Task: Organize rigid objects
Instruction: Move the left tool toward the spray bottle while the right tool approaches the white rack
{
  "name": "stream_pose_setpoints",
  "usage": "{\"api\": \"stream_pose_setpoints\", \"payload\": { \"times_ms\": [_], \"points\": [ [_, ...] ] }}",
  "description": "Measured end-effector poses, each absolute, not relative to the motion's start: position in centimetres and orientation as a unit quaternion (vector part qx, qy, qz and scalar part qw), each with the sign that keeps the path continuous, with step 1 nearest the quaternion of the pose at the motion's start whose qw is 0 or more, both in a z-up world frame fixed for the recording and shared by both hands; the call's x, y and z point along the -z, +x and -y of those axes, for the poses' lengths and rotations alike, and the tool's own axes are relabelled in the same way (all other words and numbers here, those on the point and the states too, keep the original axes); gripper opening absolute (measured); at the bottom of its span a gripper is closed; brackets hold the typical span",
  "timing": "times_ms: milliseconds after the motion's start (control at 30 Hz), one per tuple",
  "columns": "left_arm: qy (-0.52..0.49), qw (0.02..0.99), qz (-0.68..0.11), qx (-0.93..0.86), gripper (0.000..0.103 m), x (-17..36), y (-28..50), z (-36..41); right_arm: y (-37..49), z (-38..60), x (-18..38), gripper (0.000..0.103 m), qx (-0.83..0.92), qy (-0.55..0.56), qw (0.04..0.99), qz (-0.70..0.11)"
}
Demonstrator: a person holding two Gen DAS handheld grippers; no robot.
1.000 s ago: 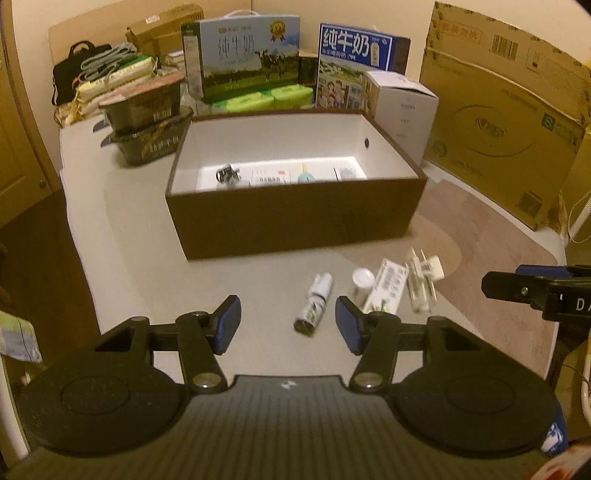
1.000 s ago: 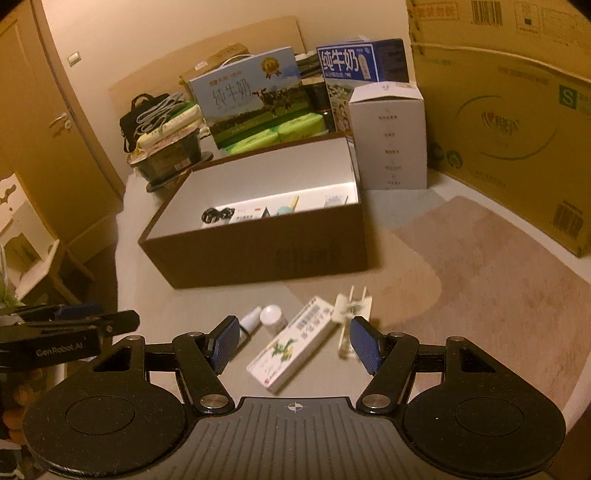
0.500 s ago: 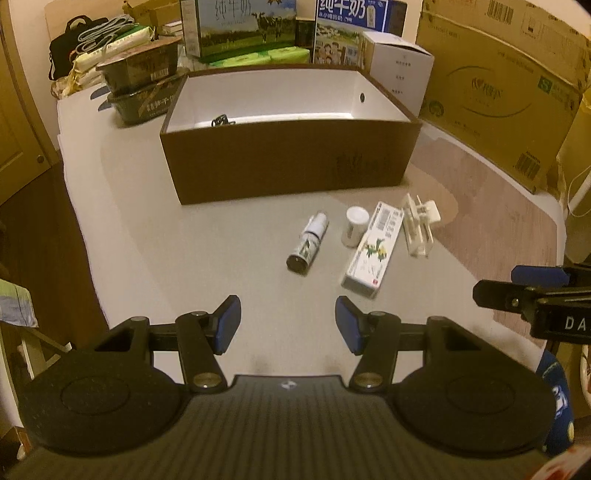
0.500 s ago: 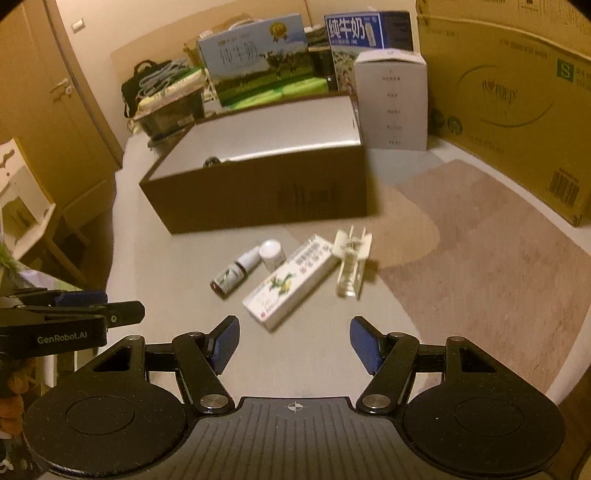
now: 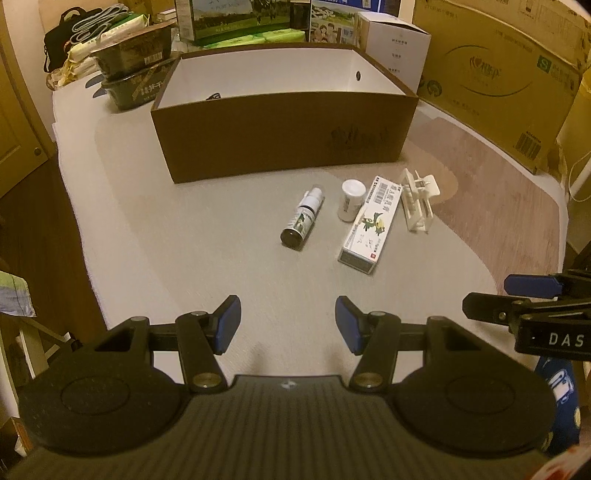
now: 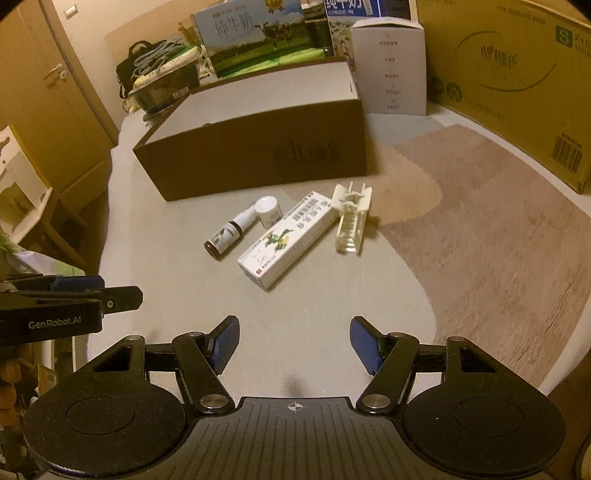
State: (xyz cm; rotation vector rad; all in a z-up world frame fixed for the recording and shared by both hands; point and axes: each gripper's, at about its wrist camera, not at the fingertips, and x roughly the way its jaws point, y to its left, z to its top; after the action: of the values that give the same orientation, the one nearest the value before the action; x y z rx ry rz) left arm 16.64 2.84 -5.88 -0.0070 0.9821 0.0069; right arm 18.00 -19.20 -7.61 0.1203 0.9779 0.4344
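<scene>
On the grey table top lie a small dark spray bottle [image 5: 303,218] [image 6: 231,232], a white capped vial [image 5: 351,199] [image 6: 268,210], a long white medicine carton [image 5: 371,224] [image 6: 288,242] and a cream plastic clip [image 5: 419,205] [image 6: 351,219]. Behind them stands an open brown box [image 5: 284,136] [image 6: 255,155] with a white inside; its contents are mostly hidden by the front wall. My left gripper [image 5: 287,323] hovers open in front of the items, nothing between its blue pads. My right gripper [image 6: 293,341] is open too, empty, nearer than the carton.
Milk cartons [image 6: 255,35], a white box [image 5: 397,48] [image 6: 388,62], stacked dark trays [image 5: 135,72] and a bag crowd the far side. Large cardboard boxes [image 5: 495,77] [image 6: 517,74] stand along the right. The table edge [image 5: 79,229] drops off at left.
Both grippers have sunk lower and tilted down, so the box interior is now mostly hidden and the loose items sit higher in view. Neither gripper's opening changed.
</scene>
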Motion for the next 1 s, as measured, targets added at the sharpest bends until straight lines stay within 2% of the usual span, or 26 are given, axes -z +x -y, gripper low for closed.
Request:
{"api": "stream_pose_setpoints", "payload": {
  "times_ms": [1000],
  "points": [
    [0.022,0.888,-0.459,0.022,0.053,10.8,23.9,-3.7,24.4,19.0,11.6,0.066,-0.166,0.061,0.866,-0.467]
  ]
}}
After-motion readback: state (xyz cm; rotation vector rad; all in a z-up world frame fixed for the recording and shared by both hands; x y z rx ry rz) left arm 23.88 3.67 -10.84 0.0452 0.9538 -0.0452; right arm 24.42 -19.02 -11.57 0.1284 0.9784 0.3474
